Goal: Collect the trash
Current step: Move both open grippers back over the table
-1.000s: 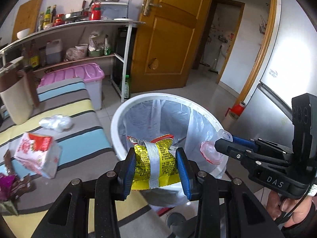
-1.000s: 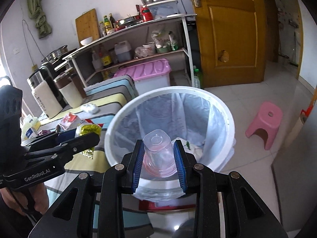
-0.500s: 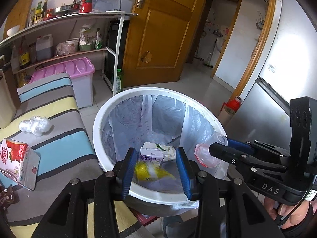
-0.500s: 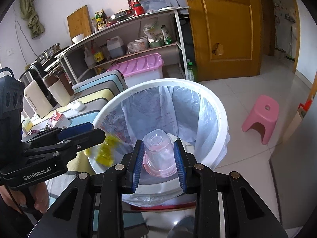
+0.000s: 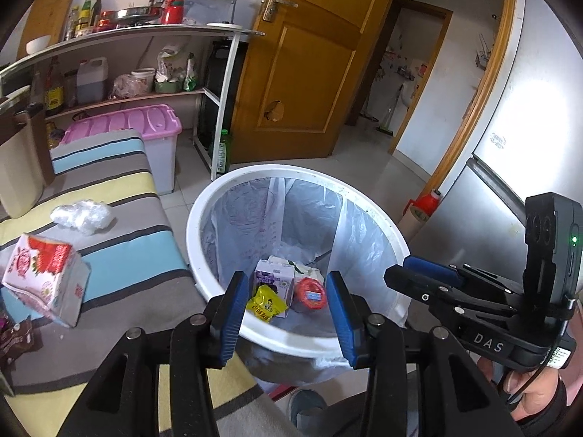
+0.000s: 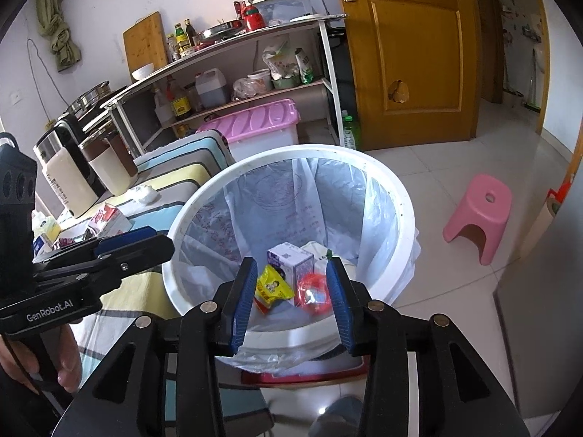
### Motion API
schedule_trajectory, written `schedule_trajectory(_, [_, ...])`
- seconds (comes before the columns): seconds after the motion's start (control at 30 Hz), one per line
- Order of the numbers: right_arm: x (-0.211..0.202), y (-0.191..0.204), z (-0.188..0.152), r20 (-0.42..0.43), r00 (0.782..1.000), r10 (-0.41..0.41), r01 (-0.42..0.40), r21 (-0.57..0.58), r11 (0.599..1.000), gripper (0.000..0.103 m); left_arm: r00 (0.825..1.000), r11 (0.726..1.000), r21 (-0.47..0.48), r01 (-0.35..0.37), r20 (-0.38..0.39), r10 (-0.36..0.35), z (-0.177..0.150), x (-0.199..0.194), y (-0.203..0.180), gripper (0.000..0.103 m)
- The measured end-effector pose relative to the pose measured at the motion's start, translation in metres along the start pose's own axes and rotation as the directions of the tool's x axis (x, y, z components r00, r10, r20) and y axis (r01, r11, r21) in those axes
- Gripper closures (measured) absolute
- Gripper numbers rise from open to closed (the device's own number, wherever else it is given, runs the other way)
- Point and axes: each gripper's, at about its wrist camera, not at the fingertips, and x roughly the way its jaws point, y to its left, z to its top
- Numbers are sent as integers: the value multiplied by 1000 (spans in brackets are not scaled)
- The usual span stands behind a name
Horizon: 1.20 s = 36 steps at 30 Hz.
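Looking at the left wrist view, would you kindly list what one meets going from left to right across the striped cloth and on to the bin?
Red and white carton → crumpled clear plastic → white bin → yellow snack packet → red-rimmed cup → right tool.

My left tool (image 5: 288, 307) is black with blue pads. My right tool (image 6: 291, 296) looks the same. The bin (image 5: 204, 218) is white, with a see-through liner. Inside lie a yellow packet (image 5: 264, 304), a purple and white carton (image 5: 275, 280) and a red cup (image 5: 309, 293). The worktop (image 5: 120, 266) has grey, blue and yellow stripes. The stool (image 6: 481, 211) is pink.
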Motion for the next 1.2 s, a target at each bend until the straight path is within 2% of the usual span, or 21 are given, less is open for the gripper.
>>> schedule_trajectory(0.17, [-11,12,-4,7,1000,15,-14,-16,1000,62,1000,1000,-4,-6,22,6,-7,-17,3,59])
schedule_trajectory(0.57, [-38,58,-12,23,997,68,-65,-84,994,62,995,997,-36,-72,70,74,-30,-65,17,59])
schedule_trajectory(1.2, [-48,121,-31,20,984,177,-169,-203,964,61,977,982,-74,-172,116,180,-68,-128,39,59])
